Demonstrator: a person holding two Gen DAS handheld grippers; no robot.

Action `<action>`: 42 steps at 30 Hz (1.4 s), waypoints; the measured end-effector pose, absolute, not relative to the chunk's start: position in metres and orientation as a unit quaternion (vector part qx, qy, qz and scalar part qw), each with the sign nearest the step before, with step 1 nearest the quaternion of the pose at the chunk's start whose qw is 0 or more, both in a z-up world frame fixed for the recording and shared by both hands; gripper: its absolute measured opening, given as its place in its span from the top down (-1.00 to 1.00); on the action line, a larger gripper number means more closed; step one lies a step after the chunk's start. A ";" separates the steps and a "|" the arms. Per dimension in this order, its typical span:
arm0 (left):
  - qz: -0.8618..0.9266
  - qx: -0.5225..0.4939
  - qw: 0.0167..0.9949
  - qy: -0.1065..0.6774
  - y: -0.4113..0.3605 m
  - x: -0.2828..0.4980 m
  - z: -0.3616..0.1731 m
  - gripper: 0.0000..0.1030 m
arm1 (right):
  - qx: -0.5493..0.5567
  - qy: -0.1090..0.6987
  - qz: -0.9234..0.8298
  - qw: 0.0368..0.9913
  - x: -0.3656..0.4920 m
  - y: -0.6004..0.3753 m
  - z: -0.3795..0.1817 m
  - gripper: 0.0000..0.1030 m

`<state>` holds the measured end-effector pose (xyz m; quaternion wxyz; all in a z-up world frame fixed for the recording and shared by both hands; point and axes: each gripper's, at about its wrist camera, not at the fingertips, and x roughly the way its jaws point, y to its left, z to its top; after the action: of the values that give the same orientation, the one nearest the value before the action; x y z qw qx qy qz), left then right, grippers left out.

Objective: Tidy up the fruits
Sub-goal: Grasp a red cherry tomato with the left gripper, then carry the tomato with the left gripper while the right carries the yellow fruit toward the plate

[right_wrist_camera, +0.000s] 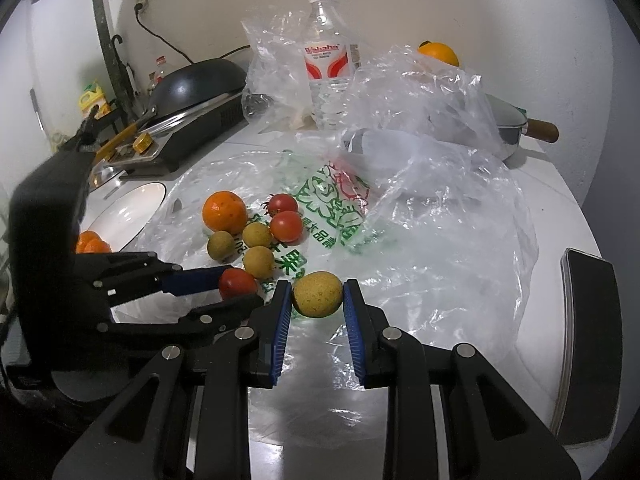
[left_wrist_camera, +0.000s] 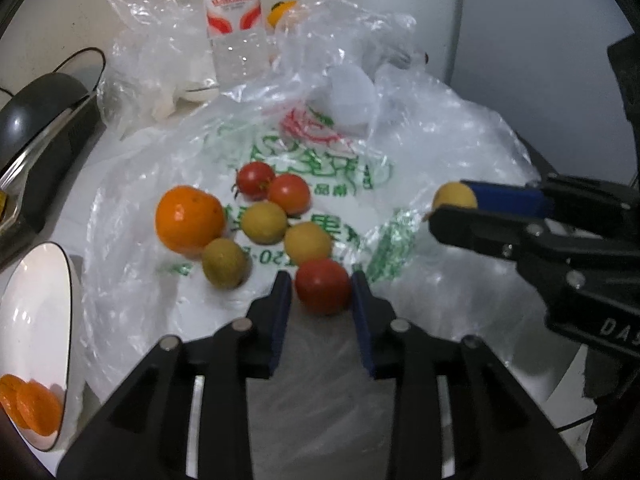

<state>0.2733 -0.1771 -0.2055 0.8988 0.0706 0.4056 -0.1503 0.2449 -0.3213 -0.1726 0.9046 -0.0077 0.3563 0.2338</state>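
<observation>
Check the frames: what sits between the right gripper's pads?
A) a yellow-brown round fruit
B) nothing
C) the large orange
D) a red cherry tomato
A: in the right wrist view the right gripper has its blue pads pressed against both sides of a yellow-brown round fruit; the red cherry tomato is between the left gripper's pads instead, and the large orange lies loose on the plastic bag.

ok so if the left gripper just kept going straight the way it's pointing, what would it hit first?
The left gripper already has a red tomato between its pads. Beyond that, the yellow-brown fruit lies nearest in line, though depth is hard to judge.
</observation>
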 end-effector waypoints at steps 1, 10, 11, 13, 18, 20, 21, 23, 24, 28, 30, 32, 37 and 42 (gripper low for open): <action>-0.152 0.070 0.900 0.403 -0.177 0.273 -0.205 0.41 | -0.008 0.356 0.233 0.905 0.245 -0.321 -0.173 0.45; -0.164 0.073 0.909 0.377 -0.170 0.258 -0.193 0.43 | -0.015 0.349 0.232 0.908 0.238 -0.313 -0.165 0.45; -0.164 0.073 0.910 0.375 -0.169 0.257 -0.191 0.44 | -0.017 0.348 0.231 0.908 0.236 -0.311 -0.164 0.45; -0.168 0.072 0.910 0.371 -0.170 0.255 -0.190 0.45 | -0.019 0.347 0.231 0.909 0.234 -0.308 -0.162 0.45; -0.168 0.077 0.909 0.373 -0.172 0.264 -0.193 0.45 | -0.023 0.347 0.229 0.909 0.228 -0.305 -0.161 0.45; -0.163 0.077 0.907 0.381 -0.170 0.268 -0.195 0.42 | -0.021 0.349 0.226 0.909 0.228 -0.307 -0.162 0.45; -0.159 0.078 0.905 0.387 -0.169 0.270 -0.197 0.41 | -0.020 0.350 0.225 0.909 0.229 -0.308 -0.163 0.45; -0.159 0.077 0.904 0.389 -0.168 0.272 -0.199 0.40 | -0.018 0.349 0.223 0.910 0.230 -0.310 -0.163 0.45; -0.158 0.079 0.904 0.390 -0.169 0.273 -0.200 0.40 | -0.017 0.349 0.223 0.910 0.231 -0.311 -0.163 0.45; -0.163 0.085 0.902 0.390 -0.174 0.276 -0.202 0.40 | -0.015 0.349 0.224 0.910 0.233 -0.313 -0.165 0.45; -0.167 0.085 0.902 0.389 -0.175 0.278 -0.203 0.42 | -0.013 0.350 0.224 0.909 0.234 -0.315 -0.166 0.45; -0.168 0.084 0.902 0.389 -0.175 0.278 -0.202 0.43 | -0.012 0.350 0.224 0.909 0.234 -0.316 -0.166 0.45; -0.174 0.079 0.904 0.383 -0.174 0.274 -0.197 0.43 | -0.013 0.345 0.224 0.911 0.233 -0.314 -0.162 0.45; -0.180 0.075 0.909 0.369 -0.167 0.262 -0.184 0.43 | -0.019 0.338 0.225 0.913 0.227 -0.306 -0.155 0.45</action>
<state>0.2621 -0.1665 -0.1843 0.9085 0.0752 0.3694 -0.1802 0.2273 -0.3058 -0.1554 0.9135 -0.0189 0.3385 0.2249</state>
